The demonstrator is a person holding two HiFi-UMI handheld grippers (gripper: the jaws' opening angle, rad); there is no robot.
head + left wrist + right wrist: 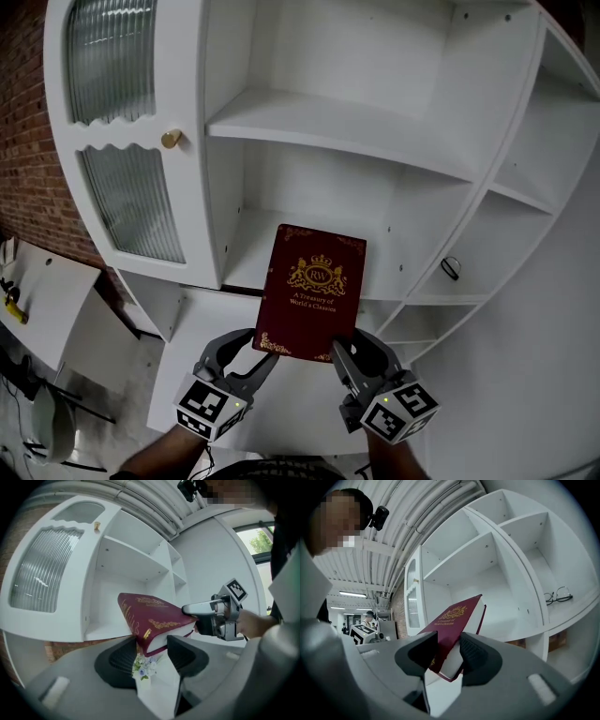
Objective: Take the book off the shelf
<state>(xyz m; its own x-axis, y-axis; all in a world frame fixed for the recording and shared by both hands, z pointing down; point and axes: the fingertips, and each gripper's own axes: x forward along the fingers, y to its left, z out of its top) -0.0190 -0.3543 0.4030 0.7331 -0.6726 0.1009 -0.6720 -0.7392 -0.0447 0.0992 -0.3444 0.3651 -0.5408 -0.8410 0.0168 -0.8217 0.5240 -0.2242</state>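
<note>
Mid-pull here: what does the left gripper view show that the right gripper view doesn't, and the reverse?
Only the left gripper view shows the spine of the red book with its gold lettering, the right gripper clamped on the book's far corner, and a window with greenery outside.

Only the right gripper view shows the eyeglasses lying on a shelf compartment to the right, and the cover's printed title.

Both show the book pinched between that view's own jaws, so the left gripper grips it too, with the white shelf unit behind.

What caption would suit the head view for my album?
Left tongs and right tongs clamp a maroon book by its bottom corners before a white shelf unit.
</note>
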